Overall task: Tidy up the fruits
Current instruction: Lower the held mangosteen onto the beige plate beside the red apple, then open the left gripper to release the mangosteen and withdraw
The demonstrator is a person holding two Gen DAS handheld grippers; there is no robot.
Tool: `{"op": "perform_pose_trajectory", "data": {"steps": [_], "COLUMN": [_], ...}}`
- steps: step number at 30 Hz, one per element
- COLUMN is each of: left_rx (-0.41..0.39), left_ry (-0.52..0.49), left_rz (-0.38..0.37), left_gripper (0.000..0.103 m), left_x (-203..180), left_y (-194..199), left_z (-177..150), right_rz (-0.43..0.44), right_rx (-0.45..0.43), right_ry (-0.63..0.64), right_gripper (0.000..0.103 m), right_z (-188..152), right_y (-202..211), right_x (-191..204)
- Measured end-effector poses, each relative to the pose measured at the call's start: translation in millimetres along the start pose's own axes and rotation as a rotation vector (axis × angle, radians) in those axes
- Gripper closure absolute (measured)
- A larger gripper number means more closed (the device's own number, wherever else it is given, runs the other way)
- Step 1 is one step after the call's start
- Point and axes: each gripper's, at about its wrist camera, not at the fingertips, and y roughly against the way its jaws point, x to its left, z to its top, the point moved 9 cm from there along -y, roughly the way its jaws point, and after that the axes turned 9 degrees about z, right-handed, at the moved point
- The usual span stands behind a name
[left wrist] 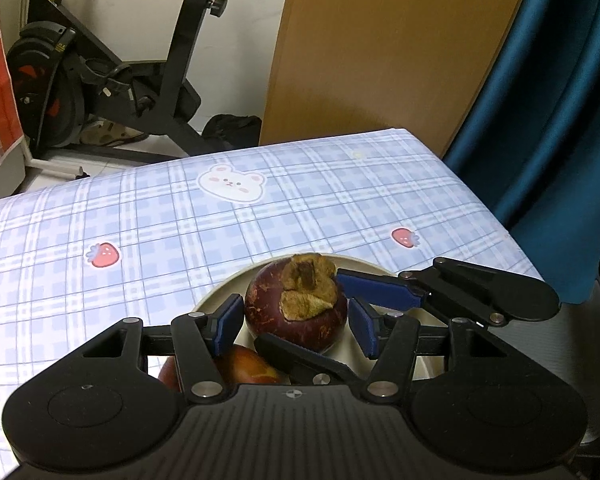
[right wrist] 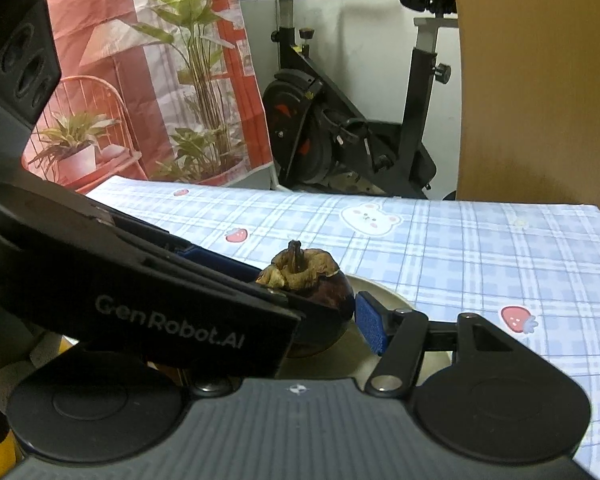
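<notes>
Here both grippers are flanking a dark purple mangosteen with a dried brown calyx [left wrist: 296,304], sitting on a round cream plate [left wrist: 380,272]. The left gripper [left wrist: 294,322] pads are standing just off its skin, released; whether the right gripper [right wrist: 324,320] is clenching it, I cannot tell.

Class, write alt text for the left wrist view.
A dark purple mangosteen sits on a pale plate between the left gripper pads; the right gripper reaches in beside it. A reddish fruit lies nearer the camera, on a blue plaid tablecloth.

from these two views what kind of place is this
Most likely a room in a home, not a lab: an exercise bike stands by the wall, a table wears a plaid bear-and-strawberry cloth, and a blue curtain hangs beside it.
</notes>
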Motion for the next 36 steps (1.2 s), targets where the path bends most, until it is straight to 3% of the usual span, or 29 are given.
{"op": "perform_pose_trajectory", "data": {"steps": [14, 18, 24, 36], "left_rx": [-0.027, -0.046, -0.057, -0.094], "left_ry": [0.010, 0.018, 0.023, 0.056], "left_rz": [0.041, 0.054, 0.062, 0.136], "left_gripper": [0.044, 0.042, 0.042, 0.042], "left_x": [4, 6, 9, 31], "left_y": [2, 7, 20, 59], "left_z": [2, 0, -4, -25], "right_rz": [-0.025, -0.056, -0.084, -0.091], "right_rx": [0.005, 0.028, 0.033, 0.003], "right_ry": [-0.017, -0.007, -0.017, -0.090], "right_gripper": [0.039, 0.035, 0.029, 0.029], "right_z": [2, 1, -2, -14], "right_y": [-7, -5, 9, 40], "right_x": [-1, -2, 0, 20]}}
